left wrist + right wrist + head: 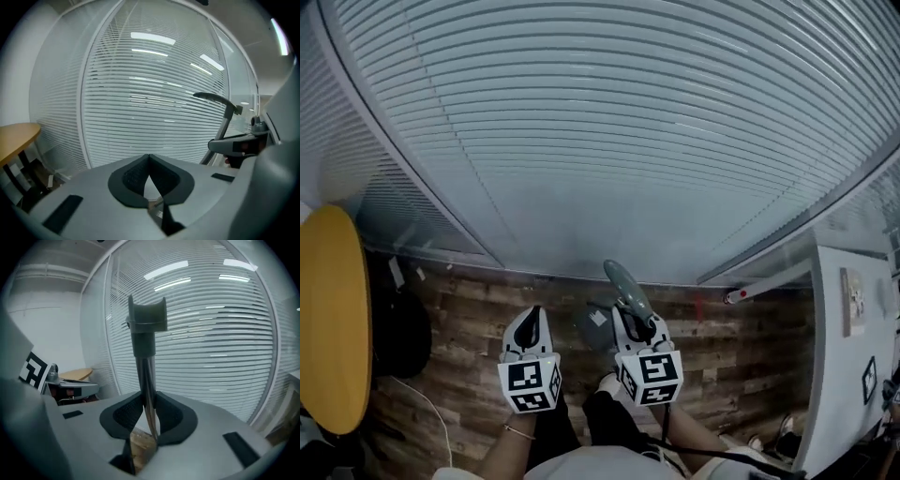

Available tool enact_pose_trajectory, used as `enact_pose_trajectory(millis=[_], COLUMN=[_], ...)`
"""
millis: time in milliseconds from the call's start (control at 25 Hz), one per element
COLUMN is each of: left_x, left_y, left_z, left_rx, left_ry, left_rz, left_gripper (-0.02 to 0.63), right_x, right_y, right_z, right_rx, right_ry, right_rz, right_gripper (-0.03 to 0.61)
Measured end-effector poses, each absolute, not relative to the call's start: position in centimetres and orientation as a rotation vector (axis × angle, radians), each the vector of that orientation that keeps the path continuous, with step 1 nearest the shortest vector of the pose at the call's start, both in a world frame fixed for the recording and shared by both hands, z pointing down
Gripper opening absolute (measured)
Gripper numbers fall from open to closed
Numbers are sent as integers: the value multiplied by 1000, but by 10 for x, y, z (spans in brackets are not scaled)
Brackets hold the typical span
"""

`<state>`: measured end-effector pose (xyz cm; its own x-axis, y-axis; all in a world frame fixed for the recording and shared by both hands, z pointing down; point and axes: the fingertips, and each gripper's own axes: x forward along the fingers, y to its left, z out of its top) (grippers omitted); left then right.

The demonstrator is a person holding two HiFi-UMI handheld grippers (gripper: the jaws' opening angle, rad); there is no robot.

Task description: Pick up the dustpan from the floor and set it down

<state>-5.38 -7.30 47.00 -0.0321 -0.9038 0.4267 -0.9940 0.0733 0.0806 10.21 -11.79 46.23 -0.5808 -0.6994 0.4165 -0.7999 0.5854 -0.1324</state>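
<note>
Left gripper (149, 157): jaws together, nothing between them. Right gripper (148, 399): jaws clamped on the metal shaft of the dustpan (146, 376), with the grey grip (147, 317) sticking up above the pads. Only the head view shows the pan (596, 323). It's grey with a white label and sits just left of the right gripper's jaws, over the wood floor (459, 319); can't tell if it touches the floor. The head view has the grippers side by side and near each other, marker cubes toward the camera. Each gripper view catches the other gripper at its edge. Yellow table (333, 319) is at left in all three views, white desk (834, 394) at right. Blinds (609, 141) fill the far side everywhere.
</note>
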Motion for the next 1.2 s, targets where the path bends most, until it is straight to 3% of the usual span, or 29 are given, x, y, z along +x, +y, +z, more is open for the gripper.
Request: enact_pose_trajectory(millis=[720, 1200], left_x=[-280, -367], left_y=[28, 52], left_z=[496, 543], left_rx=[1412, 1273], left_ry=[-2311, -2319], left_rz=[228, 232], left_gripper=[17, 17], right_x=[-170, -287], right_y=[-94, -74], right_z=[491, 545], right_rx=[688, 529], right_ry=[-2617, -2630], right_rz=[300, 287], right_gripper=[101, 100])
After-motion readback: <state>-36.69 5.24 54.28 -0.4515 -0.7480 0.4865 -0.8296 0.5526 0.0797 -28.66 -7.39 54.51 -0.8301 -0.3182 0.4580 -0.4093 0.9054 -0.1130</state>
